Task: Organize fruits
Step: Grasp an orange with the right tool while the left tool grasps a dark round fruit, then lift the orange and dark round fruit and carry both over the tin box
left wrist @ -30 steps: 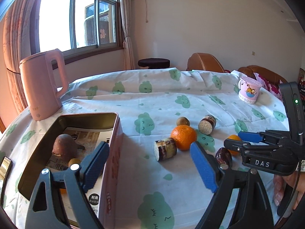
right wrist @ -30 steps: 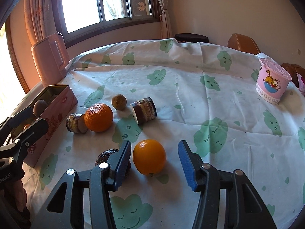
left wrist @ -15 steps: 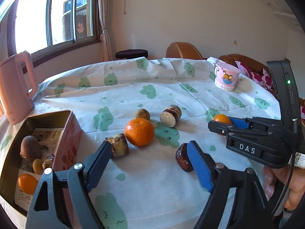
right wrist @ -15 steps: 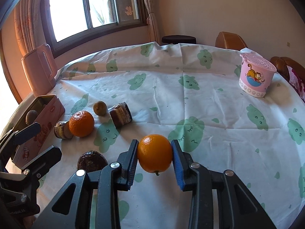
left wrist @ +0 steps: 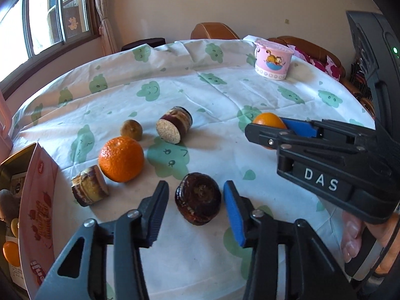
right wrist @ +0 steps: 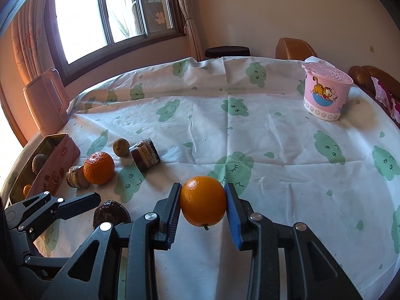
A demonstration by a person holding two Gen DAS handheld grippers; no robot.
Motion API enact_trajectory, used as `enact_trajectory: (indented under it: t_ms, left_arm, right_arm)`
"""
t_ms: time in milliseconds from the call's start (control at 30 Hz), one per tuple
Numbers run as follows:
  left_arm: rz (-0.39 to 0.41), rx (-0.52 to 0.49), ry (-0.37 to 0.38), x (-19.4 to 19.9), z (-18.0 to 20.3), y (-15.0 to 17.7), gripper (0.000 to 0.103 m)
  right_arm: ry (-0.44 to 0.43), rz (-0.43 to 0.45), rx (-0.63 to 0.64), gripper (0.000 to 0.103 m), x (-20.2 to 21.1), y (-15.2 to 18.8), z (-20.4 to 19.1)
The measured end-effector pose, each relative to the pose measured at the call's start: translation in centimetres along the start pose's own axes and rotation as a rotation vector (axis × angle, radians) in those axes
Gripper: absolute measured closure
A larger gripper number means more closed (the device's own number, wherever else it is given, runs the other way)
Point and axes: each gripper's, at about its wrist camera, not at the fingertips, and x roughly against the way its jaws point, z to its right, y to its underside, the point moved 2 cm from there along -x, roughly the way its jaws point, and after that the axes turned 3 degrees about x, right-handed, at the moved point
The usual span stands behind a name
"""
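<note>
My left gripper reaches down over a dark brown wrinkled round fruit on the tablecloth. Its jaws are closing, the fruit lies between the pads, and a thin gap still shows on each side. My right gripper is shut on a smooth orange, pads pressed on both sides. From the left wrist view that orange shows at the right gripper's tips. A bigger rough orange, a small brown fruit and two brown cylinder pieces lie to the left.
A pink tin box stands at the left table edge with several fruits inside. A pink kettle stands behind it near the window. A pink cartoon cup sits far right. A person's hand holds the right gripper's handle.
My left gripper has swung right from above the tin to the dark fruit, and its jaws have narrowed around it. My right gripper has closed on the smooth orange.
</note>
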Motion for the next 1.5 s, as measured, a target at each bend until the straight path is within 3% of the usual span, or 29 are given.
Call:
enact_trajectory:
  t_ms: [233, 700, 1500]
  left_arm:
    - [0.037, 0.038, 0.006, 0.7, -0.7, 0.0, 0.066]
    - [0.151, 0.104, -0.066, 2.8, -2.2, -0.1, 0.066]
    - [0.232, 0.154, -0.100, 4.4, -3.1, 0.2, 0.066]
  right_arm:
    - [-0.010, 0.013, 0.023, 0.067, 0.3, 0.0, -0.6]
    - [-0.044, 0.051, 0.092, 0.067, 1.0, -0.1, -2.0]
    - [-0.049, 0.129, 0.114, 0.067, 2.7, 0.1, -2.4]
